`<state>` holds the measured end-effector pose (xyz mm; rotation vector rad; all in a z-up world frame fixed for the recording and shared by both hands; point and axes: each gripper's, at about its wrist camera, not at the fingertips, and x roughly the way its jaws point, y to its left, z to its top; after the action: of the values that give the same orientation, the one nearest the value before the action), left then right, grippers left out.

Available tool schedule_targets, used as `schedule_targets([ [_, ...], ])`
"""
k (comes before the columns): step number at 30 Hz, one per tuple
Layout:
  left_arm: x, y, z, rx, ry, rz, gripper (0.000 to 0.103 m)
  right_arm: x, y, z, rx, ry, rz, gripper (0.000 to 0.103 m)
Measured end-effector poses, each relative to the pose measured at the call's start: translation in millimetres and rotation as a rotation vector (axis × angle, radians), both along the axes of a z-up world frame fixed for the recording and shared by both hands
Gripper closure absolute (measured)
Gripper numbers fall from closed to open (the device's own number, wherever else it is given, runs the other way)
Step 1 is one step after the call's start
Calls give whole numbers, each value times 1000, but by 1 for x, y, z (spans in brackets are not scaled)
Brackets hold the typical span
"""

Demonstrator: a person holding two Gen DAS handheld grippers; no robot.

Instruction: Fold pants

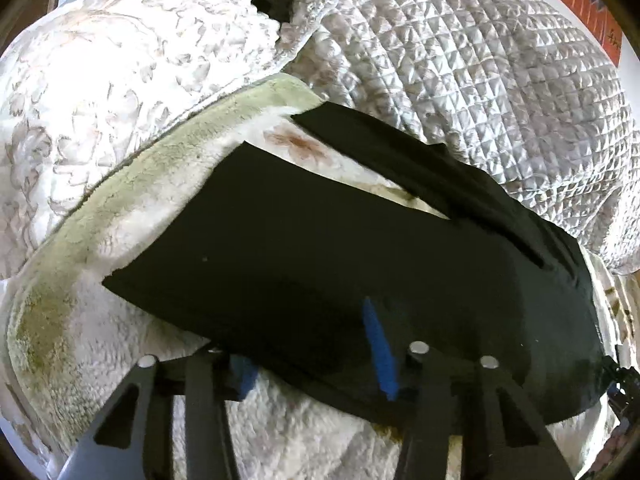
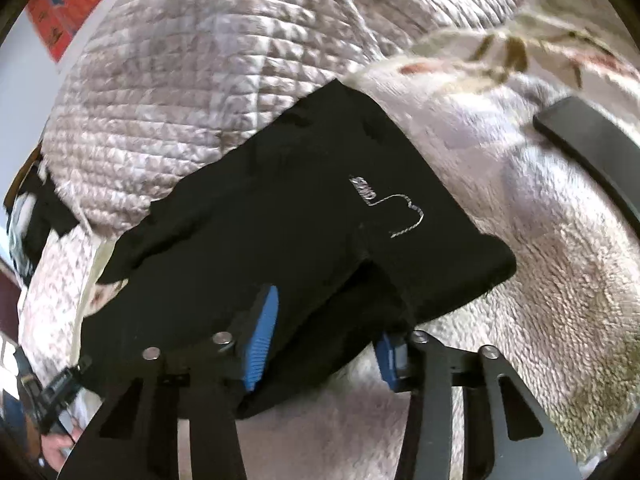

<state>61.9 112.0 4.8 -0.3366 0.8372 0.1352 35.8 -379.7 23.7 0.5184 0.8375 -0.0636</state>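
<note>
Both tongs, left (image 1: 312, 344) and right (image 2: 326, 344), gape wide over the black pants (image 1: 320, 248), gripping nothing. Pants lie on the bed's fleece blanket (image 1: 132, 208), legs seemingly doubled; further folds probably remain.

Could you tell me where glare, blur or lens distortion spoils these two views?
Left wrist view: sunlight blows out the patterned blanket at left, and the black pants lose fold detail. Right wrist view: motion blur smears the floral blanket at top right. Fisheye bends both.
</note>
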Motion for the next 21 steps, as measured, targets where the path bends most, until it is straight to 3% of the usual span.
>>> schedule_targets([
  [2, 2, 1, 0, 23, 8, 16, 79, 2, -5, -2, 9, 7, -28, 91],
  [5, 6, 8, 1, 11, 23, 31, 96, 3, -9, -1, 44, 8, -42, 98],
  [14, -33, 8, 38, 46, -3, 12, 99, -30, -12, 35, 86, -31, -18, 99],
  [21, -85, 9, 33, 26, 49, 10, 99, -85, -17, 36, 95, 18, -9, 99],
])
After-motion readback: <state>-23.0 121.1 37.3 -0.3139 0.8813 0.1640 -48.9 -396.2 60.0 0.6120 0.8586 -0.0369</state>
